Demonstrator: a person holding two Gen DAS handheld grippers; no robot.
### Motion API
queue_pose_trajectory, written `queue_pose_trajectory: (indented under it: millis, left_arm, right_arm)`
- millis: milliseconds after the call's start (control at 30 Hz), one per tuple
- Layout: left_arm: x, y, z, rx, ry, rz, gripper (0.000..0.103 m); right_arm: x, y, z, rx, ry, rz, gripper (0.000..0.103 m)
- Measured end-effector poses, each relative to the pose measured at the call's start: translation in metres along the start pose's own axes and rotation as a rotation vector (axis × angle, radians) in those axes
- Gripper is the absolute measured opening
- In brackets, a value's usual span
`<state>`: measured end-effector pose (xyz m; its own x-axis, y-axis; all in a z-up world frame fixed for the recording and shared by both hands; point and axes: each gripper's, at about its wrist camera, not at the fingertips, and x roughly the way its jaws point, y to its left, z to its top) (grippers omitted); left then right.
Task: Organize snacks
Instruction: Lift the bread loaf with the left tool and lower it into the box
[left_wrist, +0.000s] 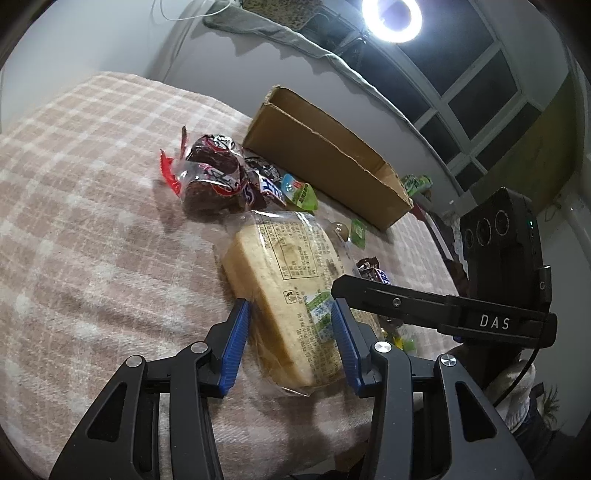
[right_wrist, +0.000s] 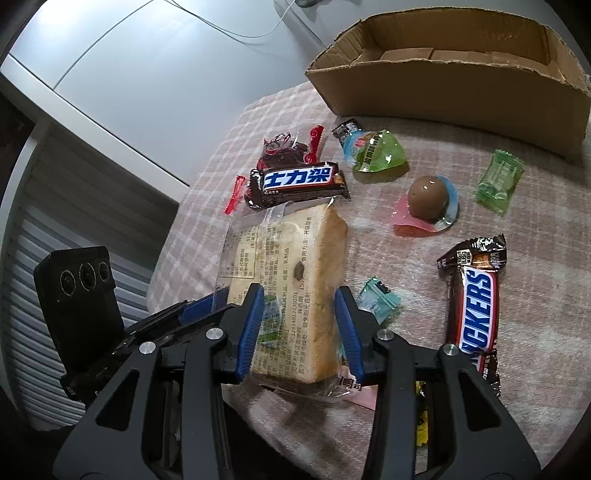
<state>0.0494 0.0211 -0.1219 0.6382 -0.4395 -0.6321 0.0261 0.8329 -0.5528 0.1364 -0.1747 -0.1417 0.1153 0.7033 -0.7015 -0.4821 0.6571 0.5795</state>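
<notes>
Pinching the wrapped bread slice (left_wrist: 291, 295) from both sides, left claw (left_wrist: 291, 332) and right claw (right_wrist: 301, 325) each closed on its near end as it lies on the plaid blanket (left_wrist: 92, 221), the pickup looks underway; next, a level joint lift toward the cardboard box (right_wrist: 443, 85).

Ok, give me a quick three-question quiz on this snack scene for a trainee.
1. What lies between the fingers of both the left gripper and the right gripper?
A. a Snickers bar
B. the wrapped bread slice
C. a green candy
2. True or false: the egg lies inside the cardboard box.
3. What surface do the snacks lie on?

Key: 1 B. 2 False, the egg lies outside the box, in front of it. 3 A checked blanket.
</notes>
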Motion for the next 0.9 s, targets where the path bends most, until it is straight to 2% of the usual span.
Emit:
queue_pose_trajectory:
  millis: [400, 900]
  left_arm:
    - [-0.011, -0.017, 0.018, 0.057, -0.047, -0.007, 0.042]
    - [0.014, -0.062, 0.093, 0.185, -0.114, -0.057, 0.042]
  right_arm:
    - [-0.020, 0.008, 0.011, -0.020, -0.054, 0.003, 0.040]
    - [-0.075, 0.000, 0.070, -0.057, -0.207, -0.064, 0.040]
